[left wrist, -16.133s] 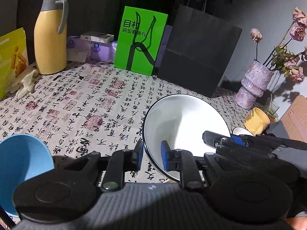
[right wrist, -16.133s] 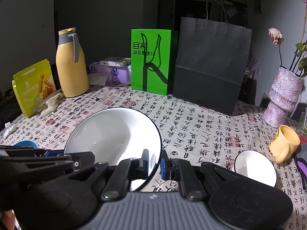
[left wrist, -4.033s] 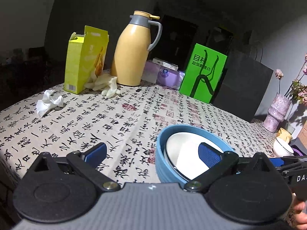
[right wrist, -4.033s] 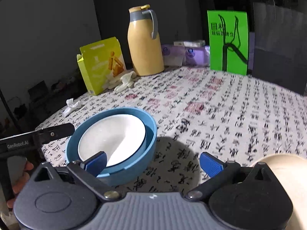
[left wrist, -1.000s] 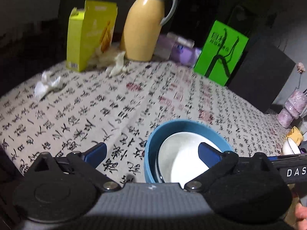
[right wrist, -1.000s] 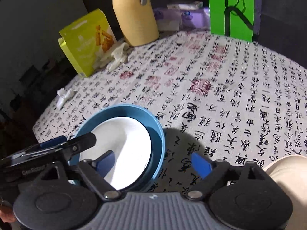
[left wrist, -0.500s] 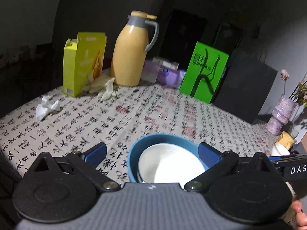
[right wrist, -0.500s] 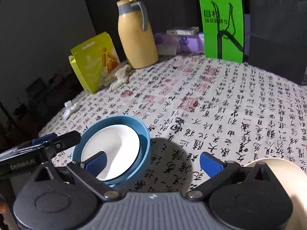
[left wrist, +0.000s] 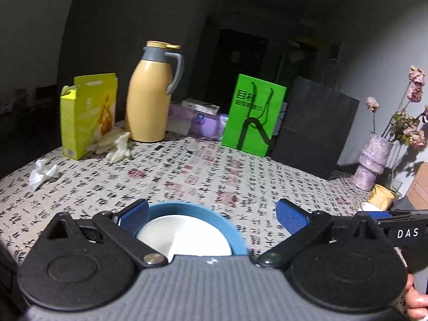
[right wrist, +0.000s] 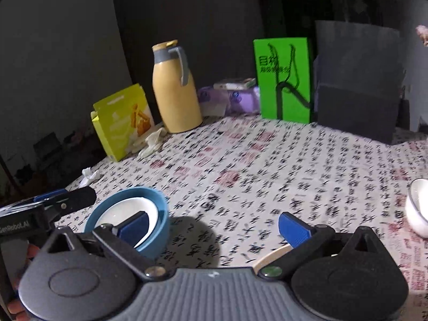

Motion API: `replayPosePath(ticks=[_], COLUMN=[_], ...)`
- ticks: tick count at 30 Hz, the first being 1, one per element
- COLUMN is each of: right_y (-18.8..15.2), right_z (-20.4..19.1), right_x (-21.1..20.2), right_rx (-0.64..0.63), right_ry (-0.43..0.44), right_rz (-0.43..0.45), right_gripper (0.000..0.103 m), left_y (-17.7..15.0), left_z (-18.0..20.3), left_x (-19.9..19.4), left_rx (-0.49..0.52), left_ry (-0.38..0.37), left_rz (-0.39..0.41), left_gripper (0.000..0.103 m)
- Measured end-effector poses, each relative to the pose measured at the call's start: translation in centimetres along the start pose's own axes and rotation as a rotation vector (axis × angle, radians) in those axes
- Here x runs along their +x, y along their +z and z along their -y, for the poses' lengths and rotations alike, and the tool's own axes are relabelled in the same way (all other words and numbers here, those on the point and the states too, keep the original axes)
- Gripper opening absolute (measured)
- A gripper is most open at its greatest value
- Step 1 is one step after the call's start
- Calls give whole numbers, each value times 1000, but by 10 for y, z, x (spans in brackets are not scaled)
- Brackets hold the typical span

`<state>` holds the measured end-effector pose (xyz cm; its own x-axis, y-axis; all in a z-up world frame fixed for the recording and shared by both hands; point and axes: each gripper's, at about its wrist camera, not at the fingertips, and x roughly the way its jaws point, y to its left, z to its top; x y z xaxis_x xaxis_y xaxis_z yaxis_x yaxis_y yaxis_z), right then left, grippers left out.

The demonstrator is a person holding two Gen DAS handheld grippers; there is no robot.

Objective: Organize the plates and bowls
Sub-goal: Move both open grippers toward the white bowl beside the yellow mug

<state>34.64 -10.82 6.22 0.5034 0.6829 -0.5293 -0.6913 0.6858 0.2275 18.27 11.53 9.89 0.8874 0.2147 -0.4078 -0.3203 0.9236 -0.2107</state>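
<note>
A white bowl (left wrist: 184, 236) sits nested inside a blue bowl (left wrist: 234, 231) on the calligraphy-print tablecloth (left wrist: 203, 171), near its front edge. My left gripper (left wrist: 212, 215) hovers just behind and above the stack, open, with nothing between its blue pads. In the right wrist view the blue bowl (right wrist: 159, 231) with the white bowl (right wrist: 125, 212) lies low on the left. My right gripper (right wrist: 214, 227) is open to the right of the stack and holds nothing. A small white bowl (right wrist: 417, 211) stands at the far right; in the left wrist view this small white bowl (left wrist: 370, 206) is beside a yellow mug (left wrist: 381, 195).
At the back stand a yellow box (left wrist: 87, 112), a tan thermos jug (left wrist: 151, 96), a green bag (left wrist: 254, 115), a black bag (left wrist: 313, 139) and a vase of dried flowers (left wrist: 373, 160). A crumpled tissue (left wrist: 42, 174) lies left. A beige dish edge (right wrist: 268, 259) shows under my right gripper.
Both grippers have drawn back and risen, so the nested bowls now sit lower in both views. The right jaws have spread a little wider. The bowls have not moved.
</note>
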Motion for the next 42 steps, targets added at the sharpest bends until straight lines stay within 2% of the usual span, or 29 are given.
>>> replayPosePath(ticks=[14,31,42], right_y=[-6,-2,2], right_z=[61,123,173], right_x=[-31,-59,-54], right_rx=[17,42,33], right_ry=[-43,-113,-83], right_rz=[116,271,320], right_gripper=[103,103,103], left_y=[-2,-4,-14], left_z=[62,109,131], left_x=[20,57,86], left_rx=[57,79,86], left_ry=[-69,-128,-125], left_rz=[-21,-47,-67], left_gripper=[103,103,103])
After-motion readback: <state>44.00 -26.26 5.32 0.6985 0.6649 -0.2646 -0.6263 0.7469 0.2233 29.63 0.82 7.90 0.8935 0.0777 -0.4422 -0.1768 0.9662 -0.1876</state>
